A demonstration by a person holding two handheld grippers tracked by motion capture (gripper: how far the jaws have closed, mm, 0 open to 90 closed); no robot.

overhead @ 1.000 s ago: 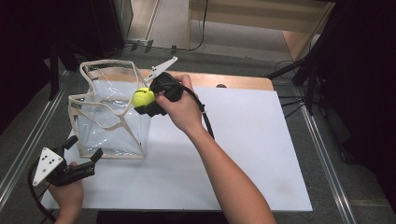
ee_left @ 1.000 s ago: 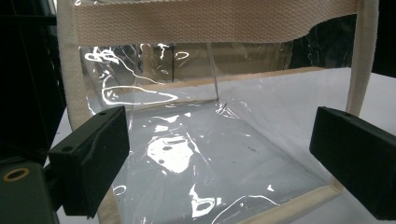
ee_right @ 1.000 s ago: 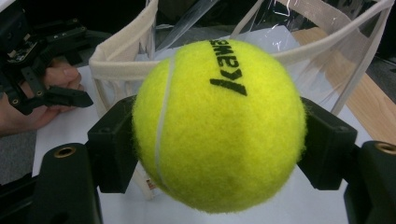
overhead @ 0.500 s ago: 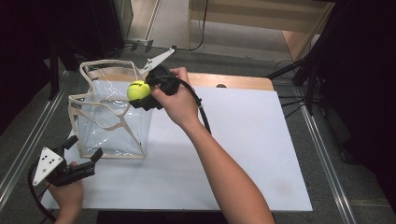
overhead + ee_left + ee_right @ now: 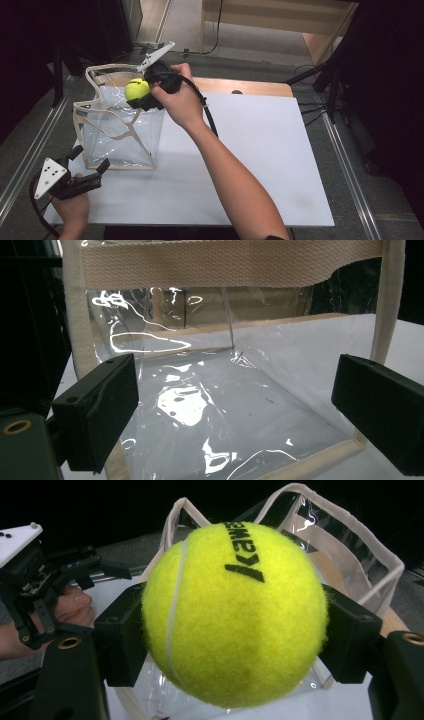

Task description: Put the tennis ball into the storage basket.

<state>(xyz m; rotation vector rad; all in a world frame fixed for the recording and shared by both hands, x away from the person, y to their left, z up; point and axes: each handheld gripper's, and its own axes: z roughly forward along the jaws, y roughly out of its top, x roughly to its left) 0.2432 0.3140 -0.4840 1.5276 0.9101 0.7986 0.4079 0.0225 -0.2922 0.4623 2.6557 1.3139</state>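
A yellow tennis ball [image 5: 136, 89] [image 5: 232, 612] is clamped between the black jaws of my right gripper [image 5: 140, 95] [image 5: 232, 630], held in the air over the open top of a clear plastic bag [image 5: 117, 122] with cream fabric trim and handles. The bag stands upright on the white table [image 5: 250, 160] at the left. My left gripper [image 5: 87, 167] [image 5: 235, 410] rests low at the table's front left corner, jaws wide open, pointing at the bag's near wall [image 5: 210, 405]. Nothing sits between its fingers.
A wooden strip [image 5: 245, 86] runs along the table's far edge. Metal rails [image 5: 345, 165] flank the table on both sides. A black cable [image 5: 207, 112] trails from the right gripper across the board. Dark stands and cables sit at the far right.
My right gripper has carried the tennis ball up and to the left, from the bag's right edge to above its opening. The left gripper has stayed put.
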